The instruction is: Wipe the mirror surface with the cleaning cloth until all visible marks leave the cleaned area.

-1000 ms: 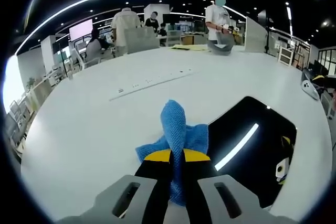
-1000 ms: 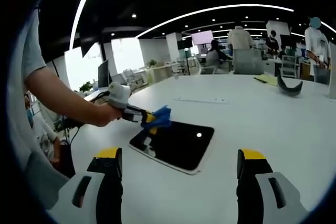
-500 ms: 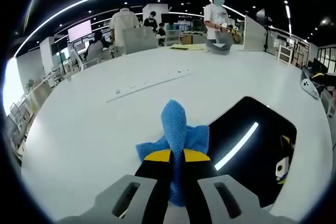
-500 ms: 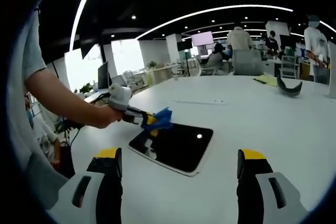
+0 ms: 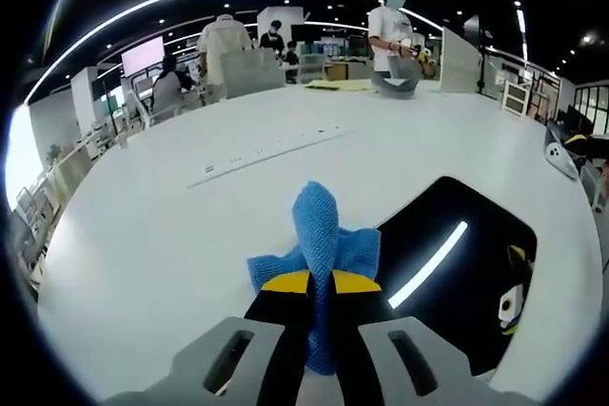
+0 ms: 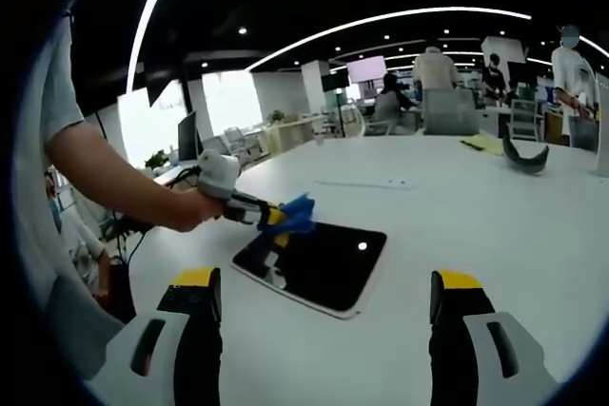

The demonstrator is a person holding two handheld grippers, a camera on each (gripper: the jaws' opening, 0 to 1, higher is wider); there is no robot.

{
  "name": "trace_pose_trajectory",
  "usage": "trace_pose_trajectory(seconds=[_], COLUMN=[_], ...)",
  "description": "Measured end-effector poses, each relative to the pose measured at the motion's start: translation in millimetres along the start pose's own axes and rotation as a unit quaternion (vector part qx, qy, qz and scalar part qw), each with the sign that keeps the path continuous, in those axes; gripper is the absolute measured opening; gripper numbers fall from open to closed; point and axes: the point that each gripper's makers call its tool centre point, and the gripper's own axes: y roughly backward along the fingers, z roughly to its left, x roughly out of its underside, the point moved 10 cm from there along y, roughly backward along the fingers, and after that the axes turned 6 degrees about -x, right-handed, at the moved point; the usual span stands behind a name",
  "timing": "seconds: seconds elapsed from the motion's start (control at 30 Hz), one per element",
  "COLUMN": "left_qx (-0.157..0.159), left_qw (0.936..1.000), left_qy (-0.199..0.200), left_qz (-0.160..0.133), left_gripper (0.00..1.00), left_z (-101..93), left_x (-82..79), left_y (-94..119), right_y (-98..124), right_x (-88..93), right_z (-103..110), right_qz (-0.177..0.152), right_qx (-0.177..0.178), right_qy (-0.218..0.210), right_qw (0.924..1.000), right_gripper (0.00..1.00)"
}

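- While my left gripper keeps its yellow-tipped black jaws clenched on the crumpled blue microfibre cleaning cloth, a fold of that cloth stands up above the tips and the rest spreads to both sides of them.
- From my right gripper view, a bare forearm and a hand carry that left gripper in from the left, with the cloth over the near-left corner of the mirror; I cannot tell whether it touches the glass.
- Just right of the cloth lies the dark rectangular mirror with a pale rim, flat on the wide white table, reflecting a bright ceiling strip.
- A long white power strip lies farther off on the table.
- My right gripper is released, its jaws spread wide apart above the table, grasping nothing, with the mirror ahead between them.
- People stand at the table's far end.
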Motion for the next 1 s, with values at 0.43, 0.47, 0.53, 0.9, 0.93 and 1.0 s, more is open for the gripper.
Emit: trace_pose_trajectory(seconds=[0.43, 0.47, 0.53, 0.9, 0.93, 1.0], left_qx=[0.007, 0.011, 0.013, 0.017, 0.015, 0.013], left_qw=[1.0000, 0.9999, 0.9999, 0.9998, 0.9998, 0.9998], left_qy=[0.006, -0.004, -0.008, -0.008, -0.015, -0.015], left_qz=[0.002, 0.003, 0.003, 0.004, 0.004, 0.004], left_gripper=[0.04, 0.04, 0.04, 0.04, 0.04, 0.04], left_z=[-11.0, -12.3, -13.5, -22.4, -24.0, -26.0], left_x=[-3.2, -4.3, -4.6, -6.8, -7.1, -7.5], left_y=[-3, -3, -3, -7, -7, -7], right_y=[3, 3, 3, 8, 8, 9], right_x=[1.5, 1.6, 2.1, 4.5, 4.7, 4.1], right_z=[-6, -6, -6, -6, -6, -6], right_qz=[-0.001, -0.002, -0.001, -0.005, -0.003, -0.006], right_qx=[0.007, 0.007, 0.007, 0.014, 0.014, 0.014], right_qy=[-0.006, -0.005, -0.002, -0.008, -0.005, -0.005], right_qw=[1.0000, 1.0000, 1.0000, 0.9999, 0.9999, 0.9999], right_gripper=[0.90, 0.90, 0.90, 0.91, 0.91, 0.91])
